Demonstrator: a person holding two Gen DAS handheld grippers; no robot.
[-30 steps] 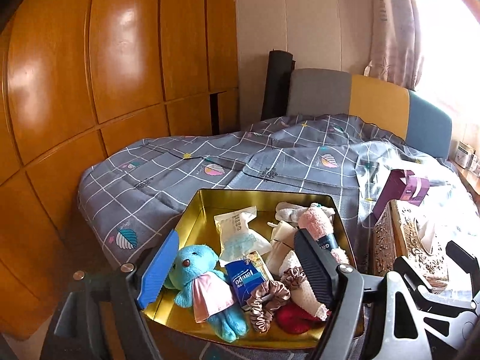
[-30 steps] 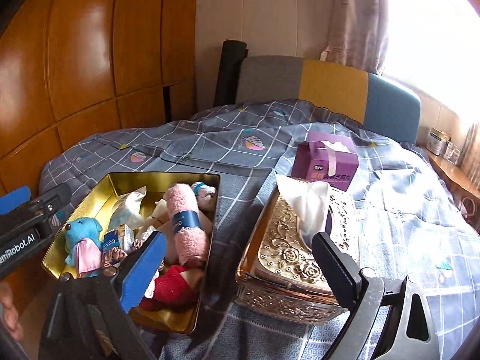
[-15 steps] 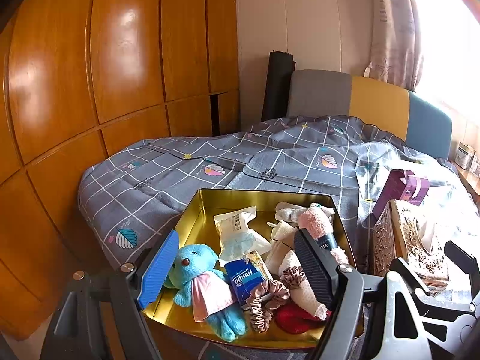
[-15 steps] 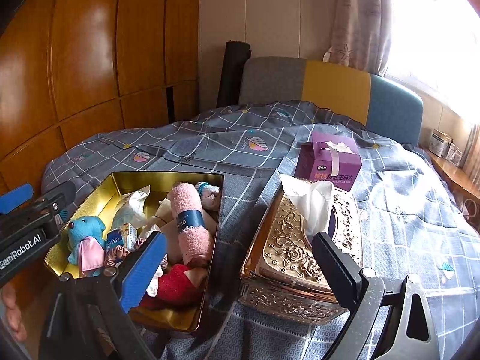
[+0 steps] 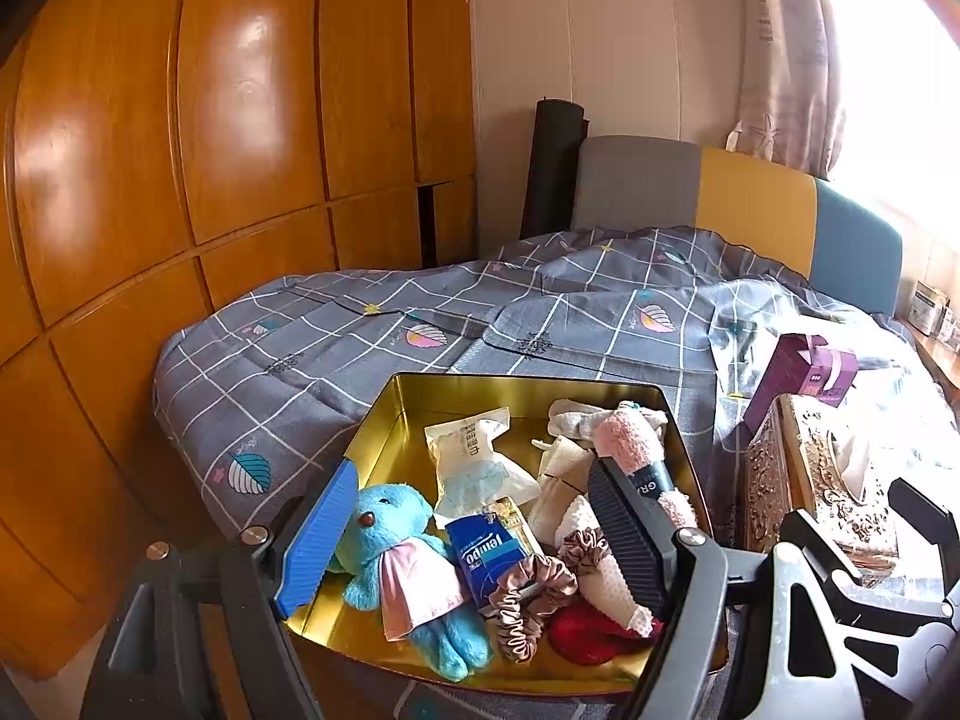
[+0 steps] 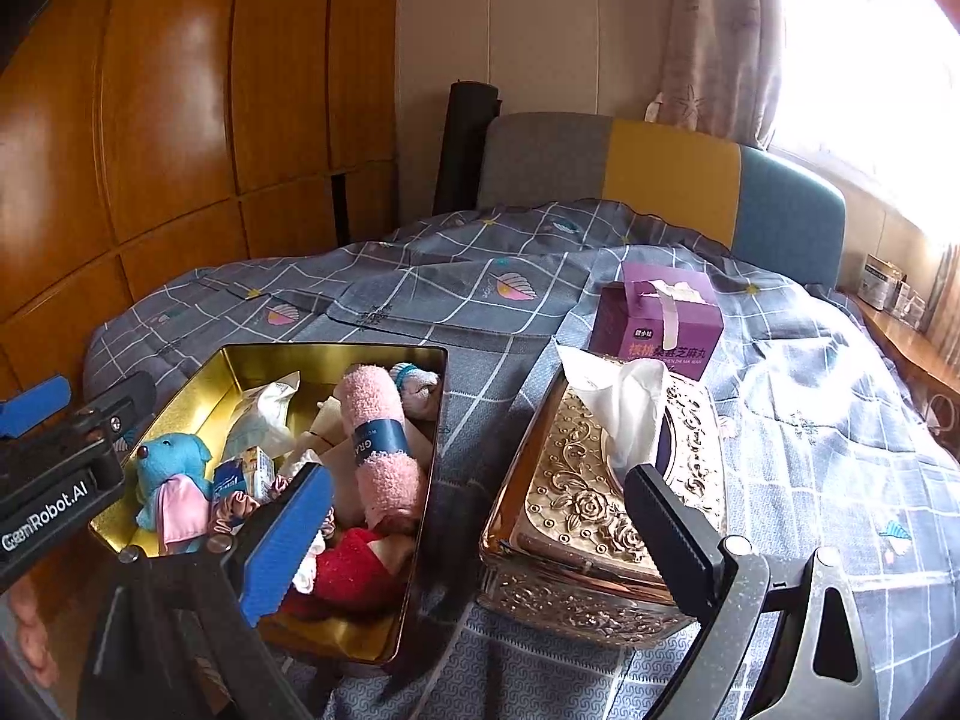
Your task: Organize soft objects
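Your left gripper (image 5: 474, 531) hangs over the near end of the gold tin (image 5: 384, 438), its 2 fingers spread wide and gripping nothing. Your right gripper (image 6: 480, 534) is also wide apart and empty, held above the gap between the tin and the ornate tissue box (image 6: 576, 510).

The tin sits on the grey checked bedspread (image 5: 360, 348) and holds the soft things in a loose heap. At the near left lies the blue plush toy (image 5: 408, 570) in its pink dress, on its back. Just beside it is a blue tissue packet (image 5: 486, 552), and touching that a pinkish-brown scrunchie (image 5: 528, 600). A red cloth item (image 5: 582, 633) lies in the near right corner, partly under a white knobbly cloth (image 5: 612, 588). A rolled pink towel (image 6: 378, 444) with a dark band runs along the right side of the tin. A clear plastic pouch (image 5: 474, 462) lies in the middle, towards the far end.

Right of the tin stands the tissue box, a white tissue (image 6: 624, 402) sticking up from its slot. Behind it stands a purple carton (image 6: 660, 324).
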